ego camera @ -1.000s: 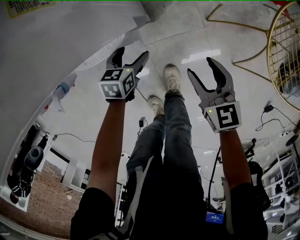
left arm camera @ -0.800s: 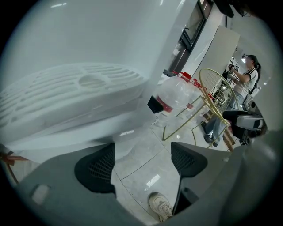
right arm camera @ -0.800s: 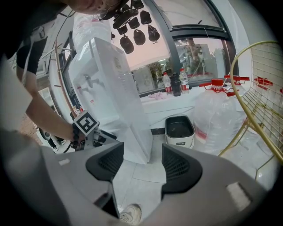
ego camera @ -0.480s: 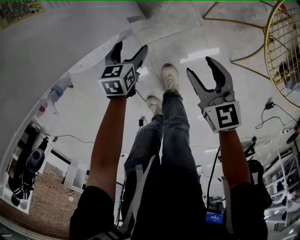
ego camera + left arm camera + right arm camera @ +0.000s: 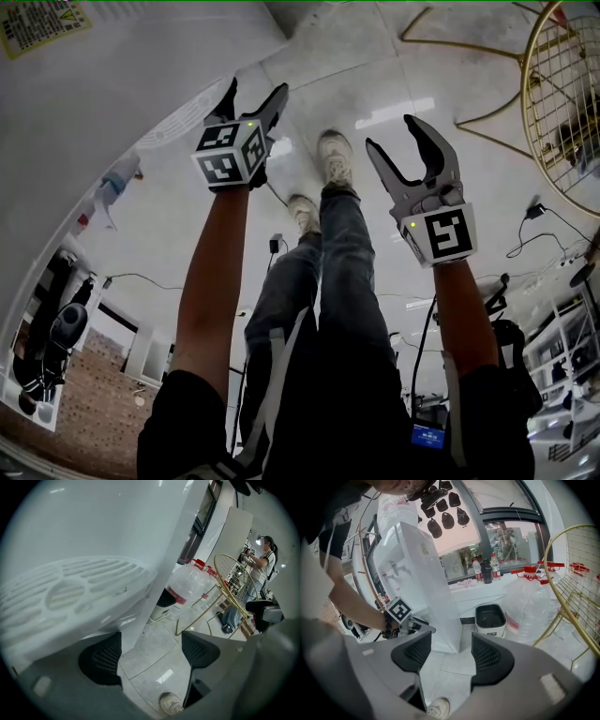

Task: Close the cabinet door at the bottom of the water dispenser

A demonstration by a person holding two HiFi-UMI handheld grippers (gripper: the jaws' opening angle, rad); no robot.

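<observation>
While the left gripper (image 5: 255, 94) and right gripper (image 5: 392, 136) hang wide and empty by the water dispenser (image 5: 112, 94), pushing its cabinet door seems next.

The tall white water dispenser (image 5: 419, 578) walls off my left side. My left gripper (image 5: 255, 90) hangs close beside its front, and the dispenser's white slotted drip tray (image 5: 70, 592) juts out past the left jaw and blocks that side. To the right of the dispenser the pale glossy floor tiles (image 5: 375, 84) lie bare. My right gripper (image 5: 395, 135) hangs over them with room all round, and both pairs of jaws stand apart with only floor between them. Further right of the dispenser a small white bin with a black inside (image 5: 490, 619) and clear plastic water jugs with red caps (image 5: 529, 599) stand along the wall. Beyond them a gold wire frame (image 5: 576, 573) closes off the far right. My own pale shoes (image 5: 336, 155) take up tiles near the dispenser's foot.
</observation>
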